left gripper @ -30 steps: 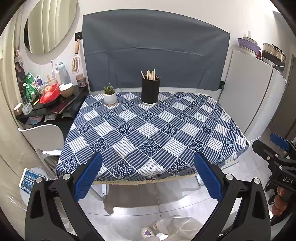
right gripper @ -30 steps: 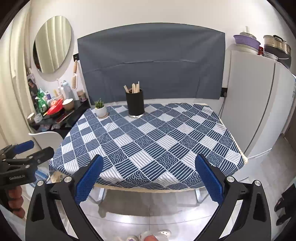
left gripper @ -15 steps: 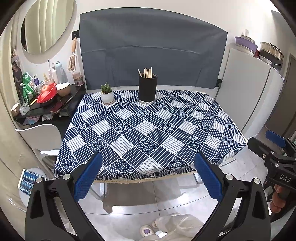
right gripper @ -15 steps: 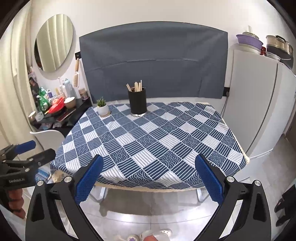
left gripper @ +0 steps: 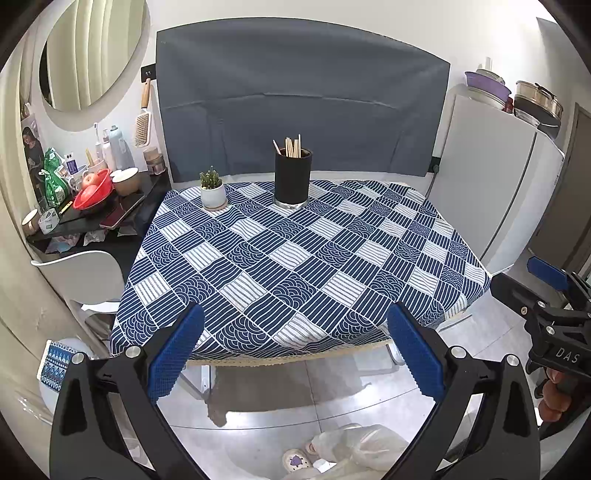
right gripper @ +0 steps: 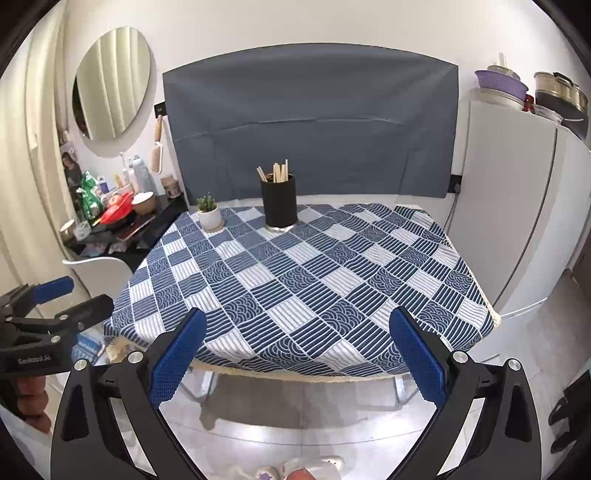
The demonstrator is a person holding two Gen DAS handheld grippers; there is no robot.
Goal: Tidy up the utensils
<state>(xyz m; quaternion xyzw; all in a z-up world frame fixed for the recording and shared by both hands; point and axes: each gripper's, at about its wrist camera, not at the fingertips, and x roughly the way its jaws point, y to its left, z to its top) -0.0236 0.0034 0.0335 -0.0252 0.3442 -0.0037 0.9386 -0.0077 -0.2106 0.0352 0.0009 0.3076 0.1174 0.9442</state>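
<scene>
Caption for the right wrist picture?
Open right claw faces a checkered table holding a black chopstick holder and potted plant.

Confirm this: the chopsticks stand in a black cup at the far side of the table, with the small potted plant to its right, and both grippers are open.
Wrong in one respect: the potted plant sits left of the black cup, not right, as the left wrist view shows. The chopsticks do stand in that cup, and both the left gripper and right gripper are open.

White walls (right gripper: 295, 22) — grey tiled floor (left gripper: 295, 398)
</scene>
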